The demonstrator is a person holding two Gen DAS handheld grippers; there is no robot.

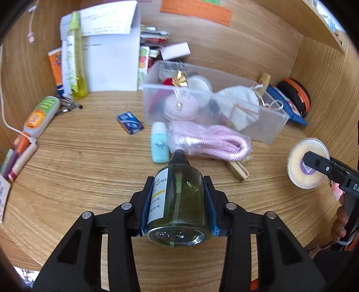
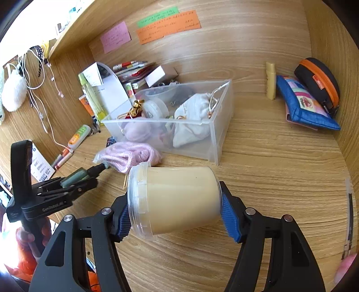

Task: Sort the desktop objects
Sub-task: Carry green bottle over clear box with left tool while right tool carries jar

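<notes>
A: Which step is this?

B: Mid-carry, I judge. The left gripper (image 1: 178,202), low centre, pinches a clear green-tinted spray bottle with a black nozzle (image 1: 179,209); the right gripper (image 2: 174,213) clamps a cream-filled clear plastic tub (image 2: 179,200) above the counter (image 2: 280,179).

A: Next?

B: Probably carry both to the translucent plastic bin (image 2: 215,143), centre frame, then spread the fingers.

Light wood-grain desk (image 2: 280,161) enclosed by matching wood back panel (image 2: 235,51) and side walls. Shelf (image 2: 94,20) overhead at upper left. Coloured paper notes (image 2: 168,25) stuck to back panel. Bright daylight from the left.
</notes>
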